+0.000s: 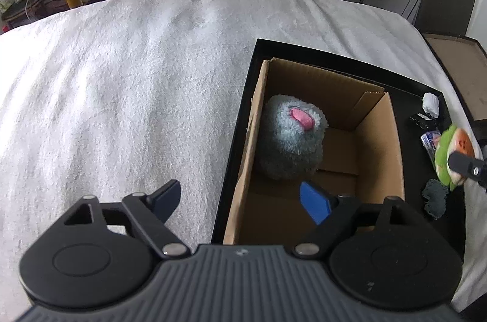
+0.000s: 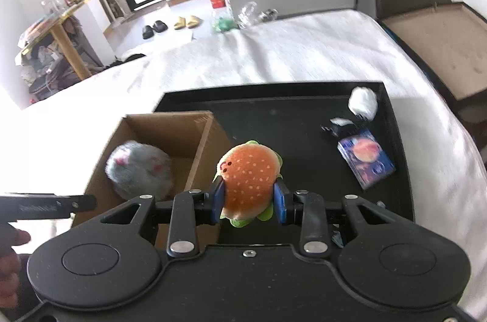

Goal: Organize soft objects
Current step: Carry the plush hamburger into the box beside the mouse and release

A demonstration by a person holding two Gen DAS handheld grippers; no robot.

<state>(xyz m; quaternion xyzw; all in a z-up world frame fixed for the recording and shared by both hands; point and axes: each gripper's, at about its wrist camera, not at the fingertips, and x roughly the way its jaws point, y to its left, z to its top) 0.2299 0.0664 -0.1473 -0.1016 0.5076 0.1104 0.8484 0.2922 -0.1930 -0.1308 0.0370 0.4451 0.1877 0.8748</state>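
Note:
My right gripper [image 2: 249, 201] is shut on a hamburger plush [image 2: 249, 172] and holds it above the black tray [image 2: 274, 108], just right of the cardboard box [image 2: 170, 124]. The plush also shows at the right edge of the left wrist view [image 1: 453, 151]. A grey-blue fluffy plush [image 1: 292, 139] with a pink patch lies inside the box [image 1: 380, 145]; it also shows in the right wrist view [image 2: 140, 169]. My left gripper [image 1: 240, 200] is open and empty, hovering over the box's near left wall.
On the tray's right side lie a white wad [image 2: 363, 102], a small black item [image 2: 338, 128], a blue packet [image 2: 366, 162] and a dark knitted piece [image 1: 435, 198]. The tray [image 1: 243, 115] rests on a white blanket [image 1: 121, 78]. A brown box [image 2: 438, 44] stands beside the bed.

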